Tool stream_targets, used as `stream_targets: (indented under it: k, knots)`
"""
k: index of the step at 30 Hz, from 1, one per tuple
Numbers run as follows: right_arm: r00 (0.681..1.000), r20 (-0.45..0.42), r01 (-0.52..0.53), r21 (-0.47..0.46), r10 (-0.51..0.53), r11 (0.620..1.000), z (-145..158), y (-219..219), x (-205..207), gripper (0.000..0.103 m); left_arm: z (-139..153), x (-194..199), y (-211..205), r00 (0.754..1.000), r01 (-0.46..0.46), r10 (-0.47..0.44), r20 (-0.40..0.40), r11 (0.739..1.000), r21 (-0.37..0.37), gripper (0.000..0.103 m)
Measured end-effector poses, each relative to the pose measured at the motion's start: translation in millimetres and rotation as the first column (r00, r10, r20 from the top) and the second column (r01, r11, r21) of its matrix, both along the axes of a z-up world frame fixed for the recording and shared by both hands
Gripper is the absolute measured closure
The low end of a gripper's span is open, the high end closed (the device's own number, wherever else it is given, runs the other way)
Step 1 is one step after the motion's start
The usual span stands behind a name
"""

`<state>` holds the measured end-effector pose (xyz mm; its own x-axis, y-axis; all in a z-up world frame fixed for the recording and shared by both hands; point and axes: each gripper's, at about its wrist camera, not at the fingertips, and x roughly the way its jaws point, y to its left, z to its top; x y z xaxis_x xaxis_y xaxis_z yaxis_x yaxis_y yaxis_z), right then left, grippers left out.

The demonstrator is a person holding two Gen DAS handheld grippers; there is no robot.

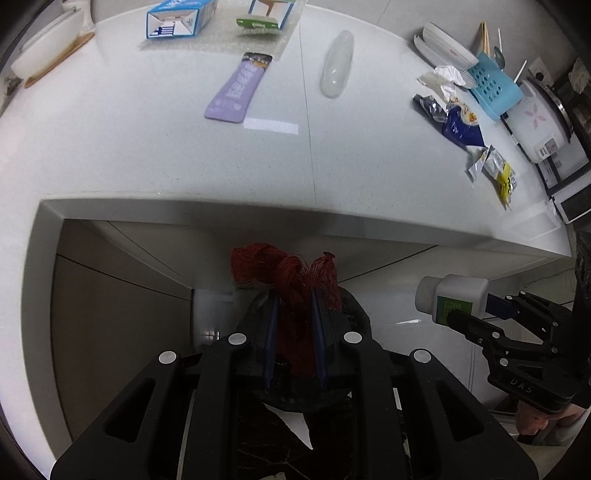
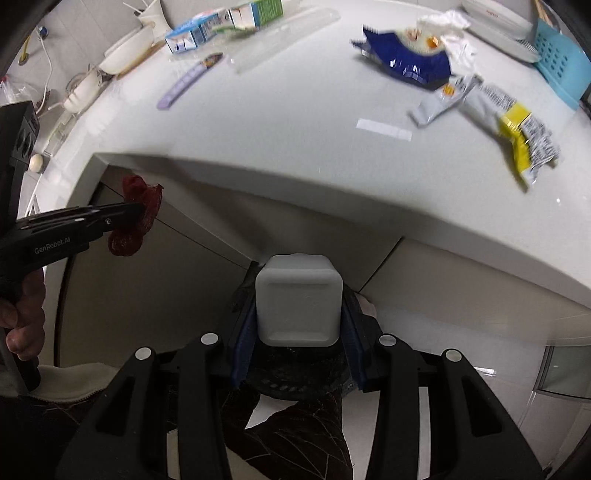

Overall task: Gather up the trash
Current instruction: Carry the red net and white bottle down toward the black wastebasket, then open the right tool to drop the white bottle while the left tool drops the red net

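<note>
My left gripper [image 1: 294, 295] is shut on a wad of red mesh netting [image 1: 288, 269], which sticks out past the fingertips. It hangs below the white counter's front edge [image 1: 258, 218]. My right gripper [image 2: 298, 290] is shut on a white plastic bottle [image 2: 297, 302] with a green label, seen bottom-on. In the left wrist view that bottle [image 1: 452, 295] sits to the right at about the same height. A dark round container rim [image 2: 295, 380] lies under both grippers. A purple wrapper [image 1: 236, 88], a dark blue snack bag [image 1: 458, 122] and a yellow-silver wrapper [image 1: 495, 166] lie on the counter.
Also on the counter are two open cartons [image 1: 177, 20], a clear plastic piece [image 1: 337, 64], crumpled white tissue [image 1: 447, 74], a blue basket [image 1: 491, 85], a white cooker [image 1: 543, 122] and a white bowl [image 1: 48, 48]. Grey cabinet fronts [image 2: 166, 280] stand beneath the counter.
</note>
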<state>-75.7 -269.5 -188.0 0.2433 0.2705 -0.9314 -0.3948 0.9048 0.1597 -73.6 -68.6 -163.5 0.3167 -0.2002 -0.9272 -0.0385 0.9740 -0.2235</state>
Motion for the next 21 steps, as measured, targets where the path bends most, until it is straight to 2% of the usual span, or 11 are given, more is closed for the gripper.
stream_targets:
  k: [12, 21]
  knots:
    - [0.996, -0.050, -0.082, -0.050, 0.080, 0.995, -45.3, 14.3, -4.7, 0.063, -40.3, -7.6, -18.1, 0.998, 0.062, -0.062, -0.022, 0.998, 0.007, 0.087]
    - [0.987, -0.097, -0.132, -0.064, 0.126, 0.989, -73.1, 28.6, -8.8, 0.063, -64.5, -17.2, -25.4, 0.994, 0.075, -0.074, -0.077, 0.997, 0.014, 0.087]
